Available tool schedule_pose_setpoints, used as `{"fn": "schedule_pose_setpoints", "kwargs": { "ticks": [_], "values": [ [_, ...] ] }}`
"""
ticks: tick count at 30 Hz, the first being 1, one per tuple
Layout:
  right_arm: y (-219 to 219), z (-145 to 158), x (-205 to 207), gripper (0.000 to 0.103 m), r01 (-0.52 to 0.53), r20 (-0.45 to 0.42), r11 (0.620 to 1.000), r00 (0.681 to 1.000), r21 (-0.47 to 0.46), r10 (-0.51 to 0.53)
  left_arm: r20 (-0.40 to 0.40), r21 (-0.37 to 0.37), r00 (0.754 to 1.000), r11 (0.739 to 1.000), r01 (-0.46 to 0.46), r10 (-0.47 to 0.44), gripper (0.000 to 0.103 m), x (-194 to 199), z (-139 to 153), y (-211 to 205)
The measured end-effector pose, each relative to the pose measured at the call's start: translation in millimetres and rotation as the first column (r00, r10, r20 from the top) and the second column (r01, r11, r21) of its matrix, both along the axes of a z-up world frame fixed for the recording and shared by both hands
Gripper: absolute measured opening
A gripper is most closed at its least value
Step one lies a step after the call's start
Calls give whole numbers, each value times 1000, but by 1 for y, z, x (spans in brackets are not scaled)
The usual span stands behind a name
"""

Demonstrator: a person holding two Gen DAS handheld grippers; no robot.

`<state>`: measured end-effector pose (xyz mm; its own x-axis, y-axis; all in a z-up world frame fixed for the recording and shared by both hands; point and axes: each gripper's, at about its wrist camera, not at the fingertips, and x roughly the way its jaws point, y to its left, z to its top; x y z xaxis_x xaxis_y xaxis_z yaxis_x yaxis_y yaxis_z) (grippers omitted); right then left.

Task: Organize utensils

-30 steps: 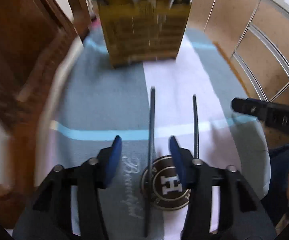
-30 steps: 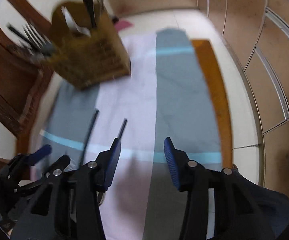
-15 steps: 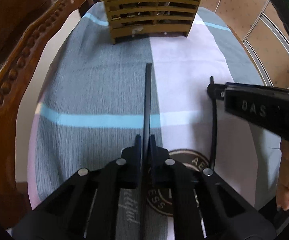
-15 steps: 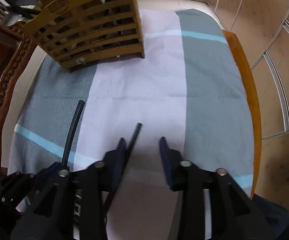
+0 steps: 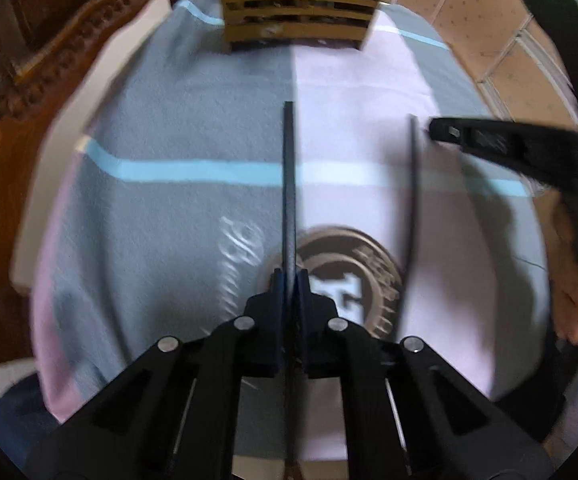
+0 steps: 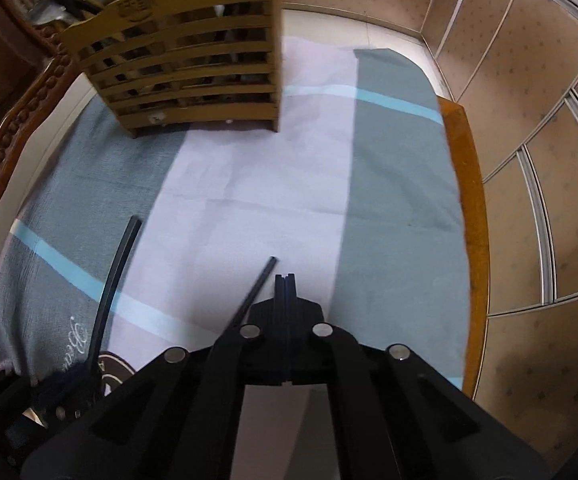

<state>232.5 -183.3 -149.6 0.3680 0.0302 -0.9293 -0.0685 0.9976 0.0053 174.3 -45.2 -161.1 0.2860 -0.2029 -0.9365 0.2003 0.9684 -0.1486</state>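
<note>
The left gripper (image 5: 290, 280) is clamped on a black chopstick (image 5: 289, 184) whose long axis runs straight up the frame toward the slatted wooden holder (image 5: 301, 4) at top centre. The right gripper (image 6: 285, 280) has just closed fully, empty; its chopstick (image 6: 255, 292) lies just left, outside the jaws, tip angled up-right

The cloth (image 5: 177, 128) carried a round brown emblem (image 5: 349, 280) with a large white letter that looked like an "H"; the lettering around its ring was too blurred to read. Beside it ran white cursive script (image 6: 75, 344), unreadable. The wooden utensil holder (image 6: 193, 60) bore a carved mark, not legible.
</note>
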Motion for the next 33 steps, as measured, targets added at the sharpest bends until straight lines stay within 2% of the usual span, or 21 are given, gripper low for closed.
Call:
{"fn": "schedule_pose_setpoints", "kwargs": {
  "ticks": [2, 5, 7, 10, 13, 17, 23, 28, 33],
  "values": [
    [-8, 1, -1, 1, 24, -20, 999, 1000, 29, -24, -20, -50, 1000, 999, 15, -16, 7, -5, 0, -3],
    [-13, 3, -4, 1, 35, -46, 997, 998, 69, -32, -7, -54, 1000, 998, 8, -9, 7, -10, 5, 5],
    [-11, 6, -9, 1, 20, -57, 996, 998, 91, -15, 15, -32, 1000, 999, -10, 10, 7, -7, 10, 14],
    [-7, 3, -3, 15, 26, -102, 991, 995, 129, -13, 45, -9, 998, 999, -37, 38, 10, 9, 17, 23],
    [-2, 3, 8, 15, 55, -110, 991, 993, 121, -42, 58, -3, 997, 999, -53, 53, 19, 33, 21, 23],
    [6, -2, 23, 15, 65, -149, 992, 988, 105, -49, 39, 27, 998, 999, -42, 41, 22, 67, 15, 7],
    [6, -5, 31, 16, 63, -168, 994, 985, 88, -47, -21, 74, 1000, 997, -20, 22, 27, 98, 2, -6],
    [-2, -7, 37, 16, 61, -168, 993, 985, 102, -43, -15, 112, 1000, 994, -10, 12, 34, 108, 0, -12],
    [-12, -10, 41, 16, 77, -177, 989, 983, 126, -54, 2, 124, 1000, 992, -9, 9, 36, 107, 0, -14]
  ]
}}
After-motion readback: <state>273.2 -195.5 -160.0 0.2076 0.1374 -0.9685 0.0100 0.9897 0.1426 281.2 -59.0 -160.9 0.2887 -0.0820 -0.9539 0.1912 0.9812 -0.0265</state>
